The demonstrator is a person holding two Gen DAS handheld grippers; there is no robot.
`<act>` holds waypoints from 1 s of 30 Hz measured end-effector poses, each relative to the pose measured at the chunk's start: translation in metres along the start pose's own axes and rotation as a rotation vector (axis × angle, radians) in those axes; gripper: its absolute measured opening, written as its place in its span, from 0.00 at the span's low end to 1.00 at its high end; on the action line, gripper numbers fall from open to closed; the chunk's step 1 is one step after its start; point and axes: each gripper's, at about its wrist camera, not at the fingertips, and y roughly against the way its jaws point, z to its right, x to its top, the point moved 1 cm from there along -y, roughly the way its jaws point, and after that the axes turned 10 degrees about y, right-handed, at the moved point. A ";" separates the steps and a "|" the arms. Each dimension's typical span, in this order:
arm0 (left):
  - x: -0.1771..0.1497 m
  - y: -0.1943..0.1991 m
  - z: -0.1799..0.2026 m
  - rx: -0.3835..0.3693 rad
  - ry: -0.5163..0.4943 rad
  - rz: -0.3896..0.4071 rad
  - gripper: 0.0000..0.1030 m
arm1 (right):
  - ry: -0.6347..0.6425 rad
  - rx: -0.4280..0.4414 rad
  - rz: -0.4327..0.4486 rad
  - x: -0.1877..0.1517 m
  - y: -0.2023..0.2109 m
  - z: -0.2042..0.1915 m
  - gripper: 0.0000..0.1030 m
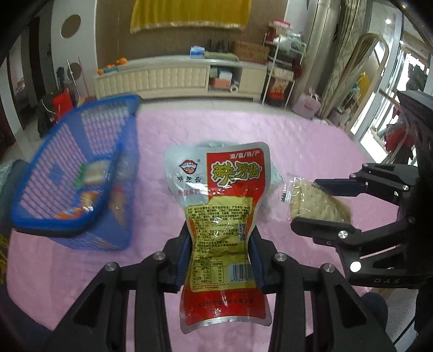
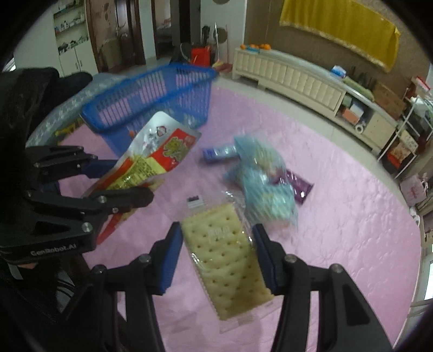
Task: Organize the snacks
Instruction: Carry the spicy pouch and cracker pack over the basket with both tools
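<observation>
The blue plastic basket [image 1: 73, 173] at far left already holds several snacks. The left gripper [image 1: 219, 243] grasps a red-and-silver foil pouch [image 1: 222, 216]; the right gripper [image 2: 216, 243] grasps a clear-wrapped cracker pack [image 2: 224, 254]. Light-blue bags [image 2: 265, 184] and purple packets [image 2: 297, 186] remain on the pink cloth [image 2: 351, 216].

Home living room. Long cream TV cabinet [image 1: 178, 77] against brown wall, oranges [image 2: 255, 46] on top, boxes in open shelf. Yellow fringed cloth [image 1: 189, 13] hangs above. Pink quilted cover [image 2: 338, 203] over surface. Doorways [image 2: 162, 29], white cupboard [image 2: 71, 32], metal storage rack [image 1: 281, 67], glass door [image 1: 389, 75] at sides.
</observation>
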 end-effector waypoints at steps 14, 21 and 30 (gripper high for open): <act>0.042 0.082 -0.087 0.030 -0.040 0.147 0.35 | -0.093 -0.043 0.125 0.074 0.028 -0.046 0.55; 0.069 0.098 -0.129 0.022 -0.031 0.160 0.35 | -0.120 -0.047 0.153 0.116 0.030 -0.061 0.55; 0.098 0.091 -0.167 0.028 -0.017 0.110 0.35 | -0.094 -0.045 0.159 0.171 0.014 -0.069 0.55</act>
